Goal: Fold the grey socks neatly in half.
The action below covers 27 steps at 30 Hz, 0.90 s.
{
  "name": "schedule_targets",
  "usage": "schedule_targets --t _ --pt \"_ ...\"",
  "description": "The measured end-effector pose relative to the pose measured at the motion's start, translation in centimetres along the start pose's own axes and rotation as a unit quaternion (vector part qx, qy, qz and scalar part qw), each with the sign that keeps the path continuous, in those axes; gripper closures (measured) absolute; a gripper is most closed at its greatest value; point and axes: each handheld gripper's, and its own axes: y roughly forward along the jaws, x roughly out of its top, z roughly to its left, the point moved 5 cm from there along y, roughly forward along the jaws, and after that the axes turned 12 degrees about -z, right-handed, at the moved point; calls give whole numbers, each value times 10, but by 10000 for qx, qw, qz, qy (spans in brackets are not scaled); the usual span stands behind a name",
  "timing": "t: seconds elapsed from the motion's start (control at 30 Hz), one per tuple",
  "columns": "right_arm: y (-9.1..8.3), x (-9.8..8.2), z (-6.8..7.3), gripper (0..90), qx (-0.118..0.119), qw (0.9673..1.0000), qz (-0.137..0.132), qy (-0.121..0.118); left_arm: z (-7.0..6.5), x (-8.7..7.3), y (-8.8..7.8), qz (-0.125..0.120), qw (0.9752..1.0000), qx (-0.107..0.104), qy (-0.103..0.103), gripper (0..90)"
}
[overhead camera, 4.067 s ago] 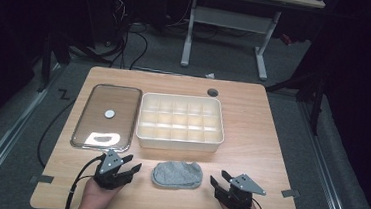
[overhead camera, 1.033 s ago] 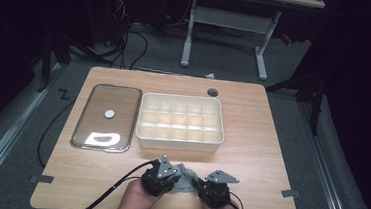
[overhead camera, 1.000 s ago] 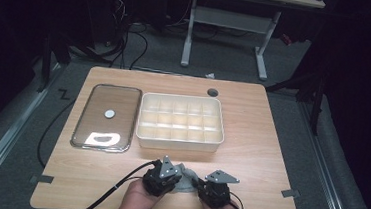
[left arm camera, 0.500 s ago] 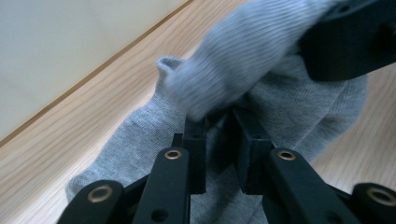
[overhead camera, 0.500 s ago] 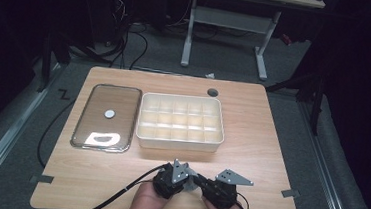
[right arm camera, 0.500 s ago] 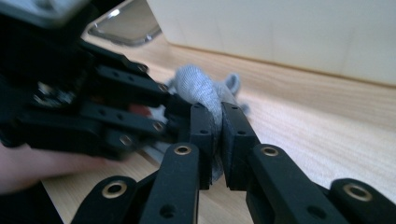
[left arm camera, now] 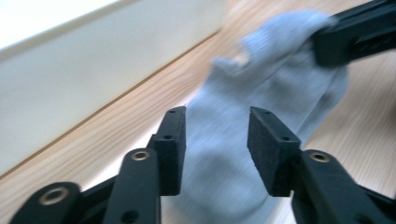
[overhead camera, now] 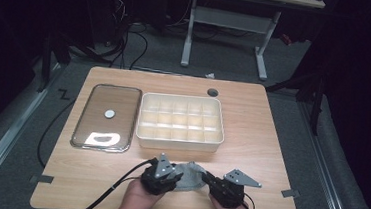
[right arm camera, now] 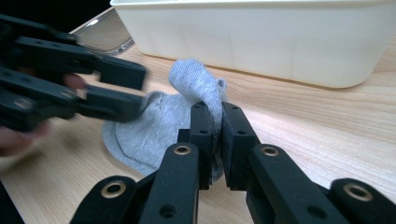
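**Grey sock mid-fold at the near edge**

At the bottom centre of the high view, both claws work the grey sock (overhead camera: pixel 188 177) on the table (overhead camera: pixel 269 156), just in front of the white compartment tray (overhead camera: pixel 179 140). Going left to right: the glass lid (overhead camera: pixel 106 117) lies flat at the left, the tray sits beside it, and nothing is in its cells.

Left claw (left arm camera: pixel 217 140) first: its jaws have just been opening and now stand apart, the sock lying between the pads (left arm camera: pixel 173 140) but not pressed by them. It looks like a release after a pinch.

Over to the right claw (right arm camera: pixel 219 123): jaws together and clamped on a raised fold of the sock (right arm camera: pixel 196 81), lifting that end off the wood.

My read is that the fold or roll-up is under way, one end held, the other just let go. Next, the left claw likely needs a fresh bite on the loose end, or to steady the flat part, while the right carries its fold across.
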Motion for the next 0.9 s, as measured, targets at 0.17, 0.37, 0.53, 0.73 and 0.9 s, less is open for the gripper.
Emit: schedule_targets --t 0.17,0.37,0.53,0.73,0.9 --pt "1 1 3 846 -38 9999 26 -122 14 -19 -18 118 9998 40 -123 655" --pt "4 8 9 842 -180 9988 104 -434 20 -34 -9 434 9989 126 120 787" --pt "5 16 13 842 -383 9967 259 -662 18 -35 -9 369 9991 48 219 820" --pt "13 21 26 842 -557 9924 490 -982 16 -35 -8 347 9989 -108 279 820" --pt "23 23 39 842 -556 9903 609 -1117 15 -35 -8 348 9989 -181 274 836"
